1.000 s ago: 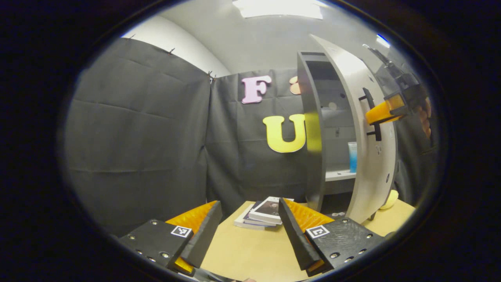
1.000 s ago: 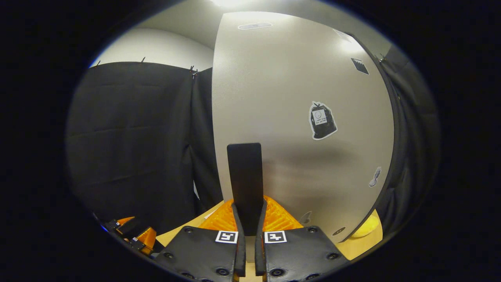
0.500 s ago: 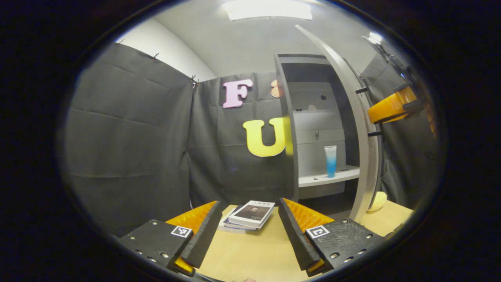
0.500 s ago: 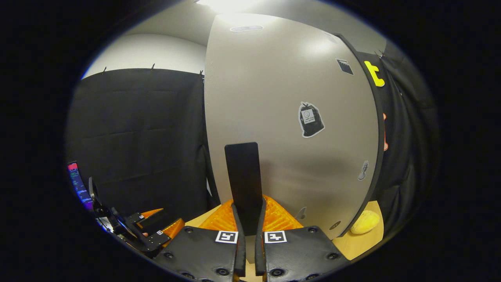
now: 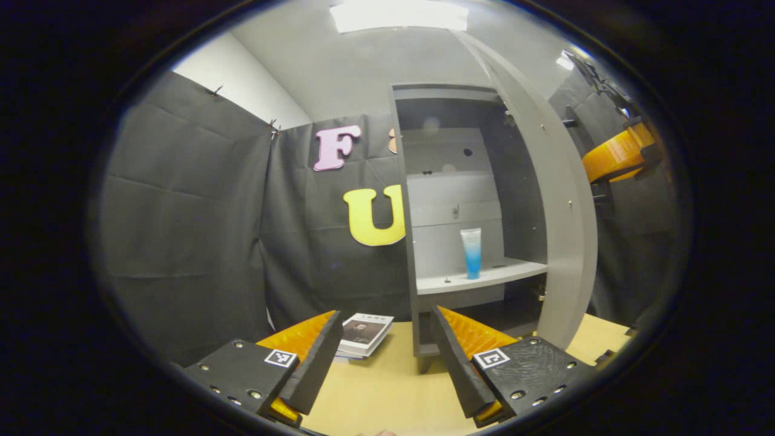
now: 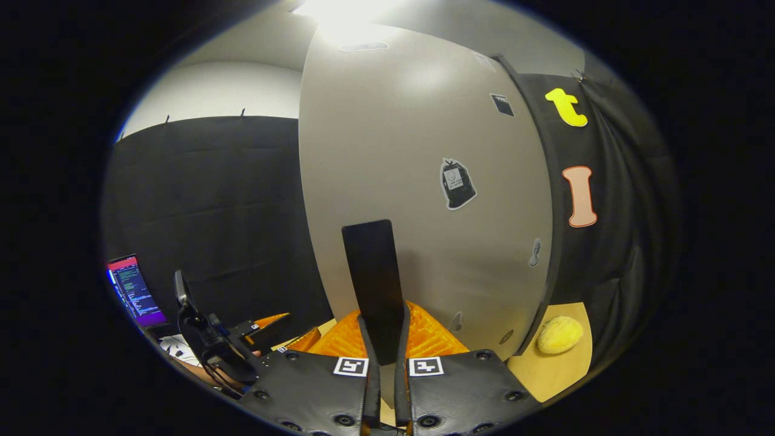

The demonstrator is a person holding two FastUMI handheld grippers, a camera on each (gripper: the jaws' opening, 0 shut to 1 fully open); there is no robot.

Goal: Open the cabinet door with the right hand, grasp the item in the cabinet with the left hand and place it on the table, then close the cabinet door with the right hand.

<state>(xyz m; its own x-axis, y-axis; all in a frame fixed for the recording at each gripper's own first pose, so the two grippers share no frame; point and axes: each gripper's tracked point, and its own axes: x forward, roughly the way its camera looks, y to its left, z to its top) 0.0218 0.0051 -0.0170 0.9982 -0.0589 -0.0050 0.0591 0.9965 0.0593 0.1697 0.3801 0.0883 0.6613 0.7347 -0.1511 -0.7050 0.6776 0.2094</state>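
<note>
Black cloth walls enclose the booth, and a pale wooden table (image 5: 387, 393) carries everything we describe. Left gripper view: we see the left gripper (image 5: 382, 357) low over the table's near edge, its fingers (image 5: 453, 363) spread wide apart and holding nothing. Toward the table's far edge stands a grey cabinet (image 5: 412, 254) with its door (image 5: 560, 242) swung wide open to the right. A blue-and-white tube (image 5: 471, 253) stands upright on the cabinet's shelf (image 5: 484, 278), near the shelf's front edge. A small stack of books (image 5: 365, 333) lies on the table just left of the cabinet's base. At the upper right, beyond the door, we see part of the right gripper against the door's outer face. Right gripper view: we see the right gripper (image 6: 384, 357) with its fingers (image 6: 369, 363) closed together on the door's black handle (image 6: 373, 278), which stands upright between them. A sticker (image 6: 457, 183) marks the door's outer face. A yellow sponge-like lump (image 6: 560, 334) lies on the table near its right edge, beside the door's lower corner. At the lower left, we see the left gripper and a lit screen (image 6: 134, 290).
</note>
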